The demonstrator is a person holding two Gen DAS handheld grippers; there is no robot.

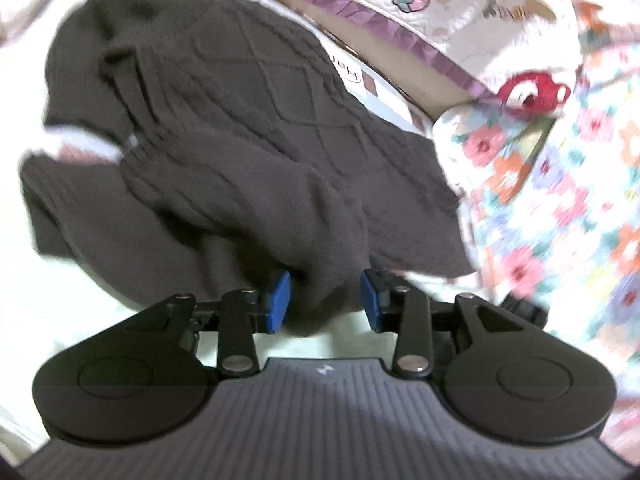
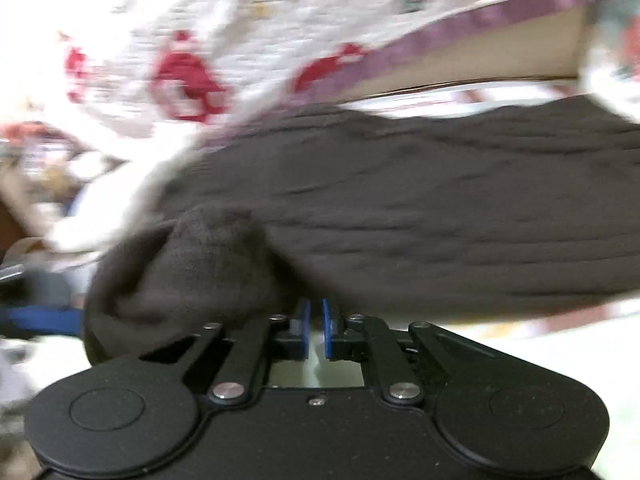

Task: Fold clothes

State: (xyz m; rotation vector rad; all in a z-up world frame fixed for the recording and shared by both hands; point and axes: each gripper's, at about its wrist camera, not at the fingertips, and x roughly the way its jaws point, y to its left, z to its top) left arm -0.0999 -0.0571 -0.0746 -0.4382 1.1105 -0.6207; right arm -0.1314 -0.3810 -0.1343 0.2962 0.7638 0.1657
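Pale bed sheet (image 1: 60,312) beside floral quilt (image 1: 560,200). Dark cable-knit sweater (image 1: 240,128) spread rumpled on it: soft, thick, drapey, best gripped at hem. Left claw (image 1: 326,300) apart astride a fold; right claw (image 2: 316,320) nearly together, contents unclear.

A dark brown sweater (image 1: 248,128) of thick, matt knitted wool-like cloth, with raised cable and diamond ribbing and a fuzzy nap. The left hand-held gripper (image 1: 326,300) is matt black plastic with shiny metal pivot pins, blue rubbery pads (image 1: 280,300), and a grey ribbed body. The right hand-held gripper (image 2: 316,328) has the same matt black plastic and metal pins. A quilt (image 1: 460,12) of stitched, puckered cotton-like cloth has a purple ruffled trim.
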